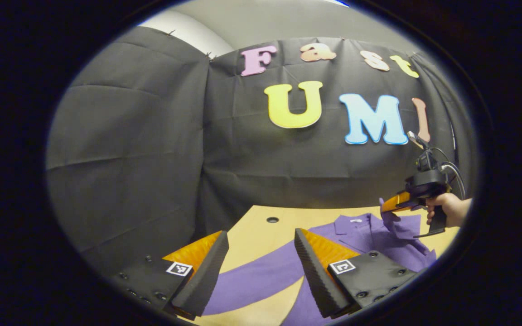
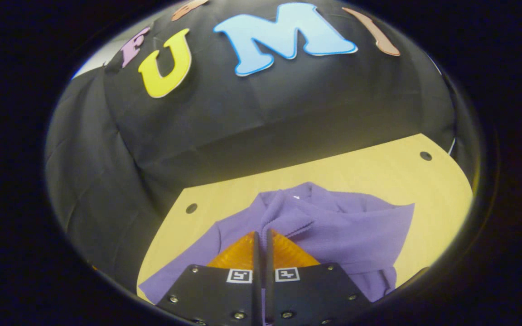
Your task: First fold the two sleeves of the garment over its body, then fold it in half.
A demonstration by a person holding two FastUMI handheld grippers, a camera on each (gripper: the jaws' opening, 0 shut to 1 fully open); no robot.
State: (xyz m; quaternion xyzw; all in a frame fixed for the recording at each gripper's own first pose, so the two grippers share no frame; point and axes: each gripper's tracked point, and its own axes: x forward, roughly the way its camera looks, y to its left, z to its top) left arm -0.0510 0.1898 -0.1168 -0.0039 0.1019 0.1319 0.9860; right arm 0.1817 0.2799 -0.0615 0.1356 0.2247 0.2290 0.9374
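- A purple garment (image 2: pixel 333 226) is spread on the wooden table (image 2: pixel 424 181), near the black cloth wall (image 1: pixel 152 158).
- The left gripper (image 1: pixel 261 265) is held with its fingers wide apart above the left sleeve (image 1: pixel 252 276), and nothing is gripped by it.
- The right gripper (image 2: pixel 263 253) is closed on the right sleeve (image 2: pixel 283 217), which is lifted over the garment's body.
- In the left gripper view, the right gripper is seen in a hand (image 1: pixel 447 210).
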